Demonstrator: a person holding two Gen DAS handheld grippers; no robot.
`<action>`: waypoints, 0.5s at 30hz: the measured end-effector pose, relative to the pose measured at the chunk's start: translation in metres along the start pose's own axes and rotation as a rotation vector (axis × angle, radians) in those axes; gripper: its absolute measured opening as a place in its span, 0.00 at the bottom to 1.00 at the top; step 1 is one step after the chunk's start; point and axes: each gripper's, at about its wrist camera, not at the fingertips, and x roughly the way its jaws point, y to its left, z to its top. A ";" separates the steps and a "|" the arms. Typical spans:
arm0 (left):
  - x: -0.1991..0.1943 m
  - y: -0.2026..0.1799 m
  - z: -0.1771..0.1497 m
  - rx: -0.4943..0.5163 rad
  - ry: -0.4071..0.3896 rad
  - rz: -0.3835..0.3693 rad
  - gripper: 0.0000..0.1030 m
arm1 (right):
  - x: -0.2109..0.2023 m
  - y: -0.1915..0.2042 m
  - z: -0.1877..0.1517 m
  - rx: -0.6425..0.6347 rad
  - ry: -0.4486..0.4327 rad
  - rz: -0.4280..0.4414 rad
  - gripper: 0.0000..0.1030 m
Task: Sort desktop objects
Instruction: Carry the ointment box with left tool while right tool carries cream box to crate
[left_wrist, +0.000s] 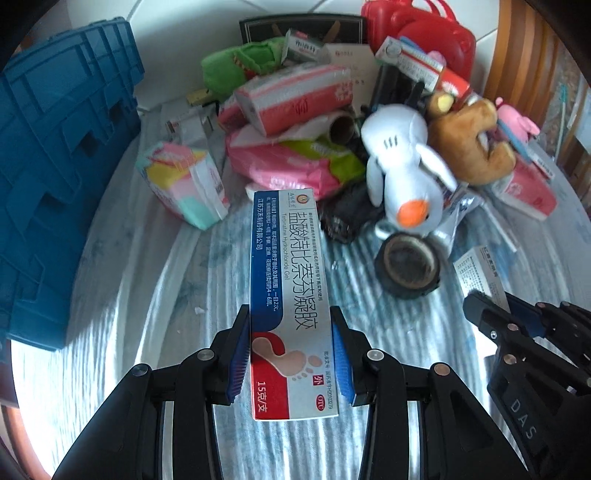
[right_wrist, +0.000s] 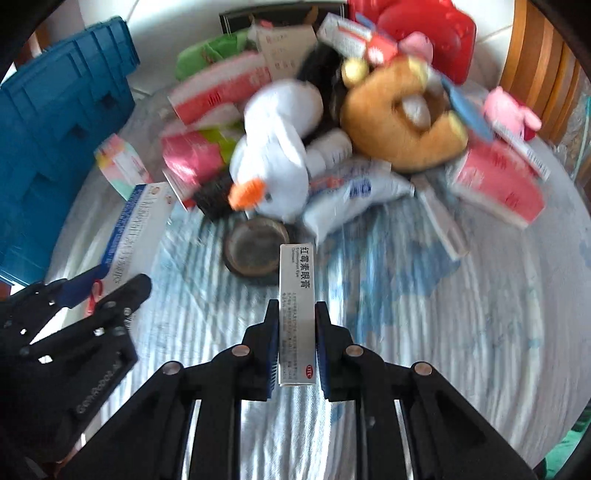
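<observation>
My left gripper (left_wrist: 290, 325) is shut on a long gel box (left_wrist: 286, 295), blue, white and red with a footprint picture, held above the table. In the right wrist view the same gel box (right_wrist: 136, 229) shows at the left with the left gripper (right_wrist: 107, 291) around it. My right gripper (right_wrist: 295, 317) is shut on a narrow white ointment box (right_wrist: 297, 314), also lifted. The right gripper (left_wrist: 495, 314) appears at the lower right of the left wrist view, with the ointment box (left_wrist: 480, 269) sticking out of it.
A blue crate (left_wrist: 55, 166) stands at the left. A pile fills the back: white plush duck (left_wrist: 402, 162), brown plush (left_wrist: 469, 144), pink tissue packs (left_wrist: 295, 99), red case (left_wrist: 424, 26), black tape roll (left_wrist: 406, 266). A striped cloth (left_wrist: 147, 295) covers the table.
</observation>
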 end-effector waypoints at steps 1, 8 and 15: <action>-0.007 0.001 0.002 -0.003 -0.013 0.001 0.38 | -0.009 0.001 0.003 -0.005 -0.018 0.001 0.17; -0.058 0.007 0.017 -0.033 -0.110 0.011 0.38 | -0.067 0.020 0.031 -0.064 -0.133 0.013 0.17; -0.104 0.043 0.042 -0.103 -0.227 0.058 0.38 | -0.111 0.062 0.064 -0.150 -0.250 0.054 0.17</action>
